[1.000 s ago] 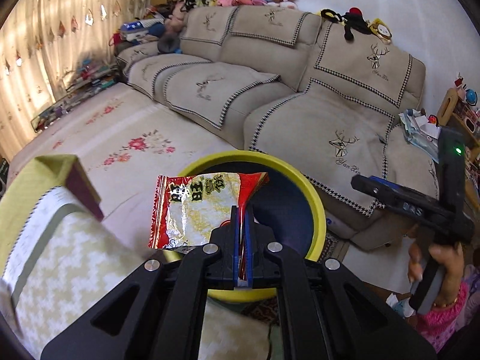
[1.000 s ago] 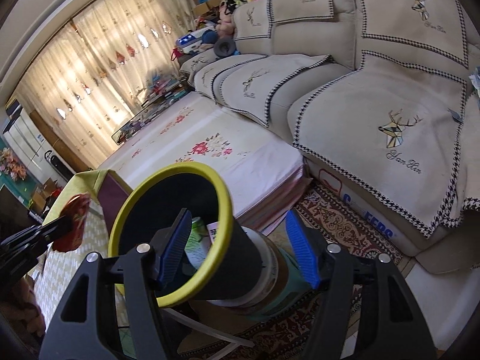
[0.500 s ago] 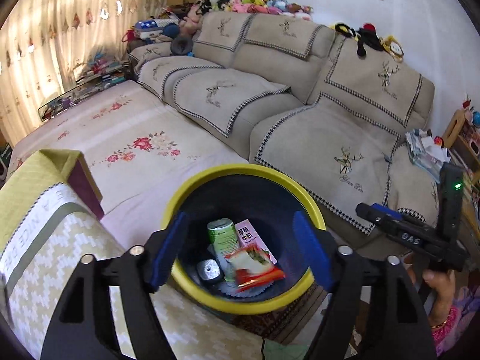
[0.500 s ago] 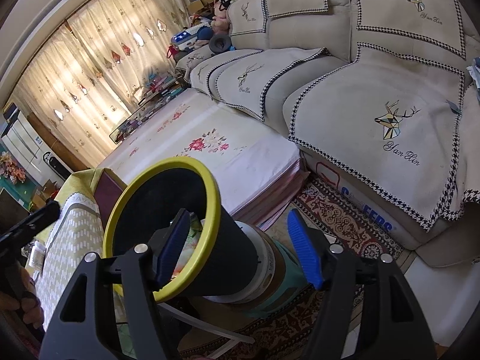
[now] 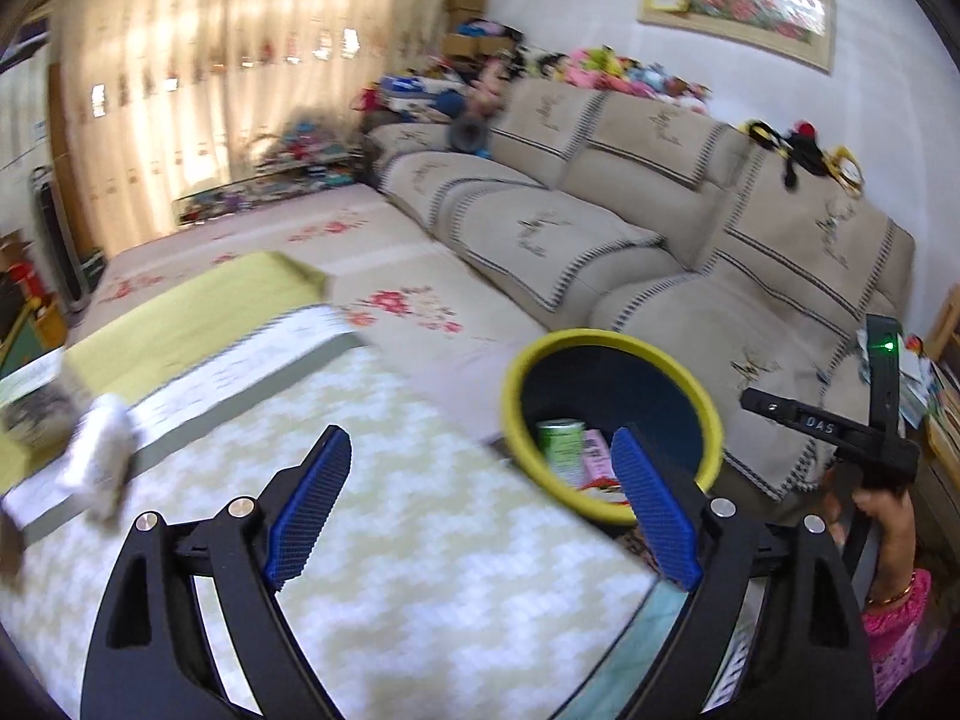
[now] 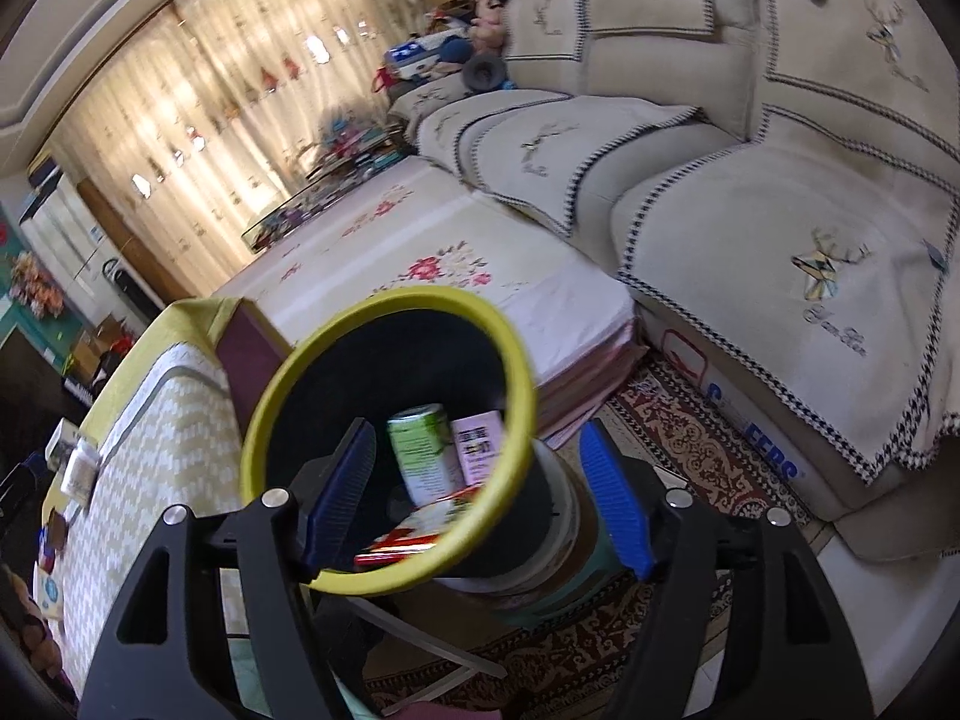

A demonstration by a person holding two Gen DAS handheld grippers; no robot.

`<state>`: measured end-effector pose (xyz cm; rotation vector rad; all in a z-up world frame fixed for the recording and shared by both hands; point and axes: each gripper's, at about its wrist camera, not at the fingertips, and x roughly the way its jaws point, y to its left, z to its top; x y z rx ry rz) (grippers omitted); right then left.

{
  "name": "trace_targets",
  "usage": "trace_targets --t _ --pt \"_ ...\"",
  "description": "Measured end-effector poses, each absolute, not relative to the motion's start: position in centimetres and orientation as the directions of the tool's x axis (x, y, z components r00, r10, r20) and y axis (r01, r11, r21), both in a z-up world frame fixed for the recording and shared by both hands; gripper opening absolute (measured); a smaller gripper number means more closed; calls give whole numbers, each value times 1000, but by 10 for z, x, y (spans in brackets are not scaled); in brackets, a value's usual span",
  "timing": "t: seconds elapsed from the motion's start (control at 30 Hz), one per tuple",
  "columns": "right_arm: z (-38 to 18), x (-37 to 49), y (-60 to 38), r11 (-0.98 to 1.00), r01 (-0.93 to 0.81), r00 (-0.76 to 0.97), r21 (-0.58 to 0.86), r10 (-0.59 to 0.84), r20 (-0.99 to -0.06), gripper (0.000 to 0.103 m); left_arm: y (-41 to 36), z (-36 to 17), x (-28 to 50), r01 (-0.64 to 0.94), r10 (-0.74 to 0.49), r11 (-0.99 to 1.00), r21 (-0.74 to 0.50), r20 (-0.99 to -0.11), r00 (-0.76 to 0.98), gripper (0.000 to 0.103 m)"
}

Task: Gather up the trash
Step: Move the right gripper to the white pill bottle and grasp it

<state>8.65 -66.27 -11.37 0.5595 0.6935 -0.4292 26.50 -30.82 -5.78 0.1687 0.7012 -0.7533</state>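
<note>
The black bin with a yellow rim (image 5: 609, 339) stands beside the table and holds a green can (image 6: 420, 450), a pink carton (image 6: 477, 444) and a red-and-white snack wrapper (image 6: 420, 531). My left gripper (image 5: 480, 480) hovers over the chevron tablecloth (image 5: 420, 600), left of the bin; its jaws are opening with nothing between them. A blurred white crumpled thing (image 5: 99, 462) lies on the table at the far left. My right gripper (image 6: 480, 501) points at the bin (image 6: 510, 360). Its jaws are opening, and the pads press on nothing.
A beige sofa (image 5: 690, 252) runs along the back and right. A low platform with a floral cover (image 6: 450, 288) sits behind the bin, and a patterned rug (image 6: 708, 456) covers the floor. A person's hand (image 5: 882, 510) holds the right gripper's handle. Small items (image 6: 78, 468) lie on the table's far edge.
The left gripper let the snack wrapper drop into the bin, opened wide and swung left over the table. The right gripper shifted a little, so more of the bin's inside shows.
</note>
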Motion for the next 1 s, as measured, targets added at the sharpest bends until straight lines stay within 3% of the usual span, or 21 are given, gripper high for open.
trace_targets --t 0.53,0.83,1.0 --pt "-85 183 -518 925 300 704 235 -49 -708 67 -105 -91 274 407 -362 909 -86 -646 672 90" --pt "-73 259 -402 977 59 697 206 107 -709 67 -55 -86 265 303 -299 949 -91 -574 762 90" --pt "-67 293 -347 977 -54 680 205 186 -709 68 -31 -89 266 245 -292 956 -160 -565 771 90"
